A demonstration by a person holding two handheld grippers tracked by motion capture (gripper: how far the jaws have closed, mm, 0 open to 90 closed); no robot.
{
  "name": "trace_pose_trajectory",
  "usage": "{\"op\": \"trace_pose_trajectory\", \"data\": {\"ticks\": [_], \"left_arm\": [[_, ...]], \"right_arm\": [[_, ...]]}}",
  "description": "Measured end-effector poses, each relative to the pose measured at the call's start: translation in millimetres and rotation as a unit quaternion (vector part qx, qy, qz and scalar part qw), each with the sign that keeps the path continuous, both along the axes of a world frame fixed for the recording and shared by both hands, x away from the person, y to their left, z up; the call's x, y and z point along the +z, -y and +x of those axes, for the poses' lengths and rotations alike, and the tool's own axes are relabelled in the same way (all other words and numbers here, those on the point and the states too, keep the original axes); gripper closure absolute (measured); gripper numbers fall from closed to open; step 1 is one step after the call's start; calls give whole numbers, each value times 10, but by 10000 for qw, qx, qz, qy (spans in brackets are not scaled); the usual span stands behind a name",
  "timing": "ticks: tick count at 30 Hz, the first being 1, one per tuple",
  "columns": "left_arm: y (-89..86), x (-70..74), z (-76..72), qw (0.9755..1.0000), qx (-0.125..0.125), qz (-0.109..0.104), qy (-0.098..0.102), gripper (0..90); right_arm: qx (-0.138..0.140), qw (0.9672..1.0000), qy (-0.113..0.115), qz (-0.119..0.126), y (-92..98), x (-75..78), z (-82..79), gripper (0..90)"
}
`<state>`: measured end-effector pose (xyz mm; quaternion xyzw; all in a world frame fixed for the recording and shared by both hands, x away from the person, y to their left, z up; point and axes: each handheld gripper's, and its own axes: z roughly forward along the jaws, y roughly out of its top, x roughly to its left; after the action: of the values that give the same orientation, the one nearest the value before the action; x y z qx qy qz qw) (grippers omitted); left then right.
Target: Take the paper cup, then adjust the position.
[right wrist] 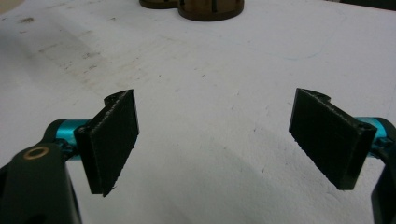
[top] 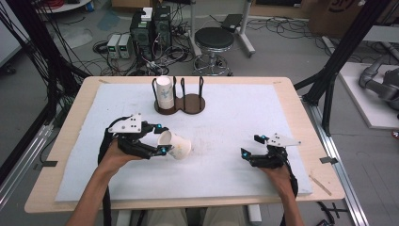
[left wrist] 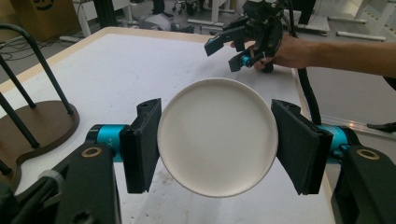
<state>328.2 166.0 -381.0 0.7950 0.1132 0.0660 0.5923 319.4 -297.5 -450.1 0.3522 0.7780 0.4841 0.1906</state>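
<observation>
From the high view, the left tool (top: 161,139) holds a white paper cup (top: 175,144) lying on its side over the white mat (top: 226,117) of the worktop, mouth toward the hand and base pointing to the right. The cup sits left of the mat's middle, in front of a dark wooden cup rack (top: 181,104) that stands near the far edge. A second white cup (top: 164,92) stands in the rack's left ring; the ring beside it has bare wood at its bottom. The left gripper view adds what the high view cannot settle: its two black pads (left wrist: 142,144) press on opposite sides of the cup's rim (left wrist: 217,136), and the camera looks straight into the round mouth of the cup. It also shows the rack's base and black uprights at the left edge, and the other hand with its tool farther off across the worktop. In the high view the right tool (top: 250,147) rests low over the mat's right part, well apart from the cup. The right gripper view shows its jaws spread wide with nothing but scuffed mat between them, and the rack's base at the top edge.
</observation>
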Motion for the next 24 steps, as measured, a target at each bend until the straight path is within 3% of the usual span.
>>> {"op": "trace_pose_trajectory", "data": {"ticks": [11,15,24], "left_arm": [[-9,-6,6,10000,7,-53,14,364],[-5,-20,7,10000,7,-70,-3,364],[-16,-39,3,9998,-1,-213,-13,364]], "right_arm": [[5,10000,-8,-8,0,-1,8,162],[40,9999,-108,-38,-12,2,10,162],[307,9994,-174,36,14,15,49,162]]}}
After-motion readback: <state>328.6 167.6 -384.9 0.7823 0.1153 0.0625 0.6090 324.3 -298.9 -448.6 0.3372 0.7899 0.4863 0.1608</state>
